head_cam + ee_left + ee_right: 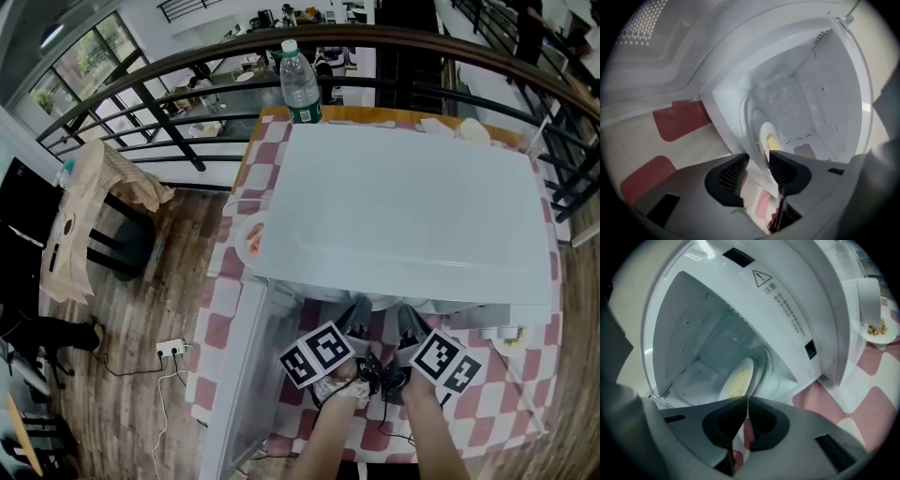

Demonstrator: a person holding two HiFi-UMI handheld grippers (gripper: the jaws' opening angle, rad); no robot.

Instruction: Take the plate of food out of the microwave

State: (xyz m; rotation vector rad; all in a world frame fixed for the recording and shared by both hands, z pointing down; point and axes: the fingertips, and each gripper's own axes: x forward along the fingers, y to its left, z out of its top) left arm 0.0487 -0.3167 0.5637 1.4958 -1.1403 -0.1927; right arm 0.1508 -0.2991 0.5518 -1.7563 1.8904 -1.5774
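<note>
1. Plate of food (736, 379): inside the microwave (403, 206), flat on the glass turntable, yellowish food on top.
2. Microwave: white, door (246, 375) swung open to the left in head view; sits on bench (530, 412) w/ red-white check cloth.
3. Right hand-held gripper (746, 398): clenched, jaw tips meeting, at the cavity mouth. Plate's near rim drops behind the tips; can't tell if they touch it.
4. Left hand-held gripper (758, 157): released, jaws apart, nothing between them. Plate sits just past its right jaw tip, apart from it.
5. Both grippers side by side in front of the opening, pointing in and down.
6. Small dish (877, 331) w/ crumbs on the cloth, right of the microwave.
7. Water bottle (300, 84) behind the microwave, upright, at the bench's far edge.
</note>
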